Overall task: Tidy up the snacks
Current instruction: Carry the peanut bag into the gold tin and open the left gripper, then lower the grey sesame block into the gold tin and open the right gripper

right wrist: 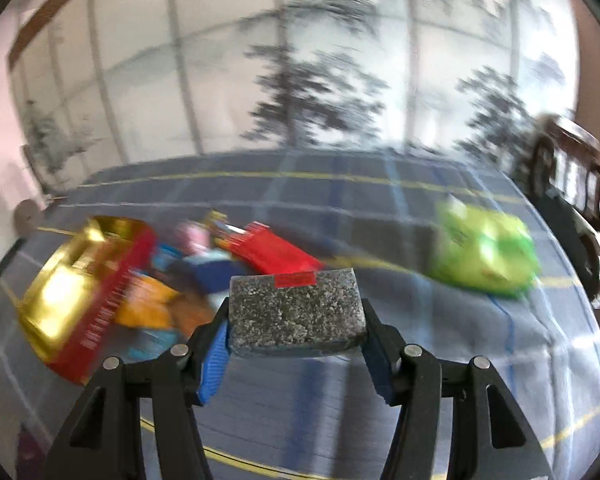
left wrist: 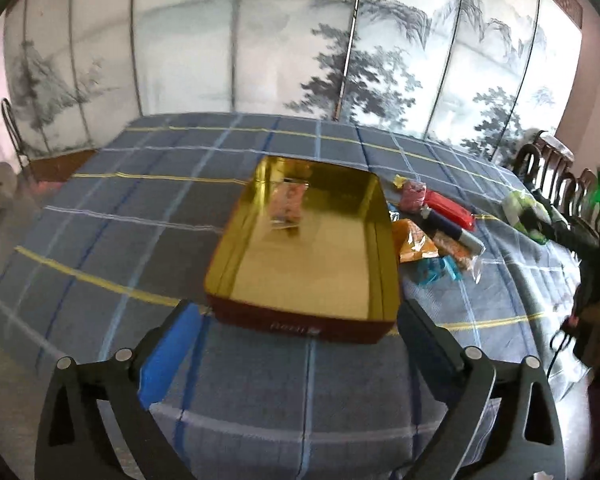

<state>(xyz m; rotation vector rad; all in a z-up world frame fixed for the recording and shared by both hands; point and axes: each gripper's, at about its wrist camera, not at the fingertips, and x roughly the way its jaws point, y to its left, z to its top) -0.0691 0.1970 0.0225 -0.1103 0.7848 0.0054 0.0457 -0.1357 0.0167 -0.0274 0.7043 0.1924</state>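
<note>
Right tongs (right wrist: 296, 334) clamped on speckled grey-black snack slab (right wrist: 296, 310), held clear above bench (right wrist: 340, 400); view motion-blurred.
Left tongs (left wrist: 300, 340) spread wide, empty, just short of tin's near wall.
Open gold-lined tin (left wrist: 304, 248) at bench centre; one small packet (left wrist: 288, 204) inside, toward far wall.
Step judged: carry slab to tin. Keep slab level, clear red rim, lower flat onto bare gold floor near packet, then release.
Count: tin 1; packet in tin 1; slab 1; green bag (right wrist: 484, 252) 1, well apart toward right edge; loose pile (left wrist: 432, 224) beside tin's right wall, roughly six, overlap prevents exact count.
</note>
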